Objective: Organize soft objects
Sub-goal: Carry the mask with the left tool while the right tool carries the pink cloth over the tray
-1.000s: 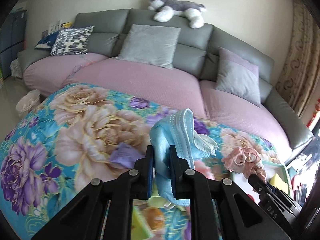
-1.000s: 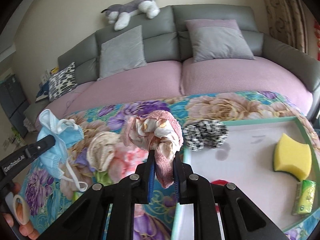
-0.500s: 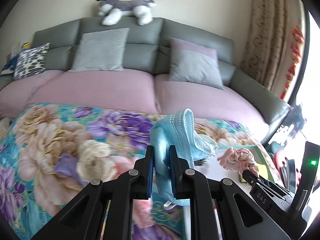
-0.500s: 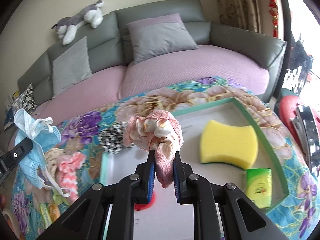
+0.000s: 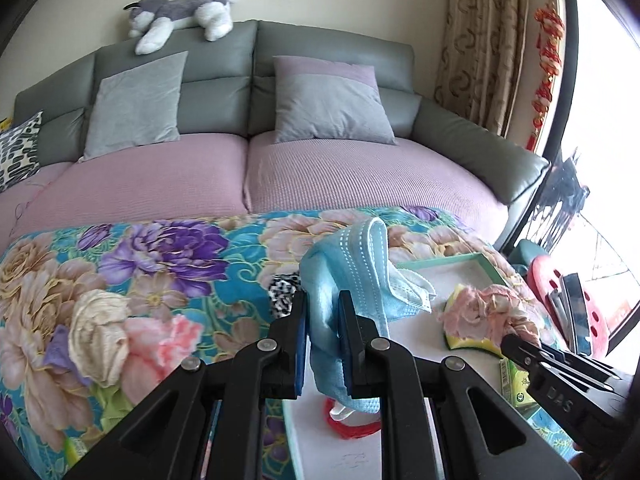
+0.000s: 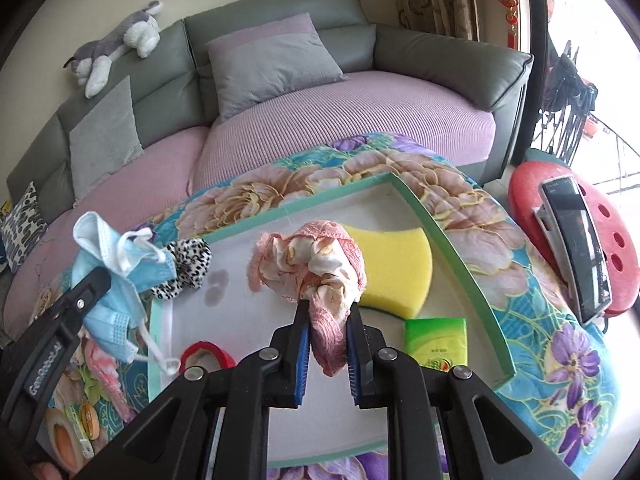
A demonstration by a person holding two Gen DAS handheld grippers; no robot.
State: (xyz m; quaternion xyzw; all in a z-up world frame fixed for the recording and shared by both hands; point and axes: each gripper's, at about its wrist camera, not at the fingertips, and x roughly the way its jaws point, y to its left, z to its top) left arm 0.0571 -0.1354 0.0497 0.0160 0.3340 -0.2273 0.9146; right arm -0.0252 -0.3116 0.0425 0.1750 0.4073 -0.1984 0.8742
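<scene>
Both soft items hang above the tray (image 6: pixel 460 248) – neither is set down yet. The left gripper (image 5: pixel 323 312) pinches the blue face mask (image 5: pixel 352 272) over the tray's near-left edge; the right gripper (image 6: pixel 328 320) clamps the pink scrunchie (image 6: pixel 312 264) above its middle. A yellow sponge (image 6: pixel 396 264) and green tissue pack (image 6: pixel 436 340) already lie inside. Only the right wrist view shows the tray's whole rim and the leopard scrunchie (image 6: pixel 184 268) at its far-left corner – the left view hides most of it.

grey sofa (image 5: pixel 328 52) with pillows; plush dog (image 5: pixel 182 14) on its back. red stool (image 6: pixel 612 232) carries a phone (image 6: pixel 576 240). curtain (image 5: pixel 480 40) right.
</scene>
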